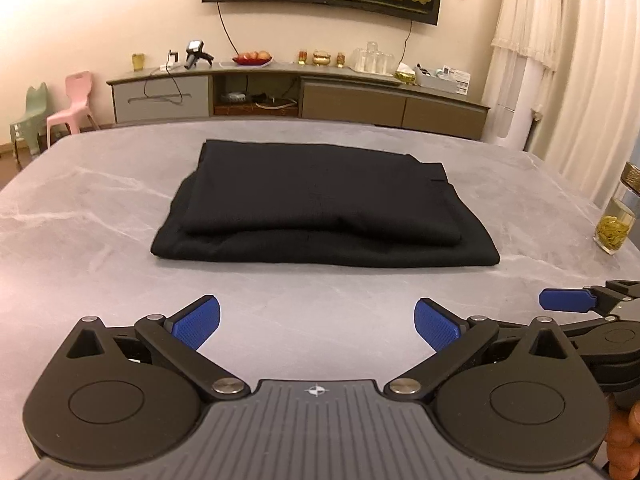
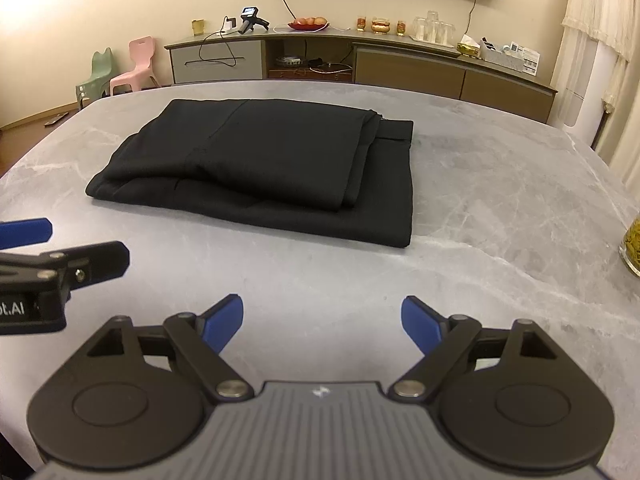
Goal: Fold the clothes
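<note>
One folded black garment point(image 1: 320, 208) on table point(image 1: 100, 200), left hand-held gripper point(image 1: 318, 326) and right hand-held gripper point(image 2: 322, 326) released.

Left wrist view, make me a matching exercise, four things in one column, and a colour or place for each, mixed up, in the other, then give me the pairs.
Things:
1. folded garment
2. glass
3. small chair
4. gripper pads

Descriptions:
A. pink, on the floor at the left
B. black, in the middle of the table
C. blue
D. at the right edge of the table, holding something yellow-green

Pairs: 1-B, 2-D, 3-A, 4-C
</note>
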Demonstrator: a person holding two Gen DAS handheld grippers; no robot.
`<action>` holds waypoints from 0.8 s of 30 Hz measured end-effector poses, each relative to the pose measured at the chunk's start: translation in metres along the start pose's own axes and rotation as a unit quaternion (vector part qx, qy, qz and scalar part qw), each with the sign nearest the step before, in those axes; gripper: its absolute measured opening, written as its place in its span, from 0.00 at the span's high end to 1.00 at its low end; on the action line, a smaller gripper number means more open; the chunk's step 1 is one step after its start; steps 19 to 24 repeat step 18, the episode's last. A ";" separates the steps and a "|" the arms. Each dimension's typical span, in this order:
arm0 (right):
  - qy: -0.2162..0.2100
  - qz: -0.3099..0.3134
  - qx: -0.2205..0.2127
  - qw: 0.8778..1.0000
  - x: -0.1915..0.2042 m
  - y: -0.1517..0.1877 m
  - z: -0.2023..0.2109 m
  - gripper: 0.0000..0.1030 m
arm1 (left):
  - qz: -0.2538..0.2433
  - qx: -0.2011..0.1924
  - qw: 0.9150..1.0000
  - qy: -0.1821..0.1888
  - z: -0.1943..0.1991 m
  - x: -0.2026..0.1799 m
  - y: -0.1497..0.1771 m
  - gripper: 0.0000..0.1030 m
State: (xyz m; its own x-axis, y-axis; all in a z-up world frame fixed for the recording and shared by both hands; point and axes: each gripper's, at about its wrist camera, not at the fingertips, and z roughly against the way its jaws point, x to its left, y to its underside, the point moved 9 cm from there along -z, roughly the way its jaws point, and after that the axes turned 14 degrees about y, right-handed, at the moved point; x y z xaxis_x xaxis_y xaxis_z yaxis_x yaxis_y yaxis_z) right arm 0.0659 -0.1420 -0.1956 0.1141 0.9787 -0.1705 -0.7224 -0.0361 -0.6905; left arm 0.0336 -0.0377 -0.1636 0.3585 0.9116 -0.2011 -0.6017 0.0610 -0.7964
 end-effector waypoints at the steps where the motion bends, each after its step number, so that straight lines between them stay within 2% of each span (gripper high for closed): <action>1: -0.001 0.000 0.000 1.000 0.000 0.000 0.000 0.14 | -0.002 0.005 1.000 -0.002 -0.001 0.000 0.001 0.01; 9: -0.002 0.003 -0.001 1.000 -0.001 0.001 0.002 0.14 | -0.001 0.013 1.000 -0.014 0.000 0.003 0.005 0.01; 24: -0.002 0.006 0.000 1.000 -0.002 0.002 0.002 0.14 | 0.000 0.016 1.000 -0.014 0.000 0.002 0.006 0.01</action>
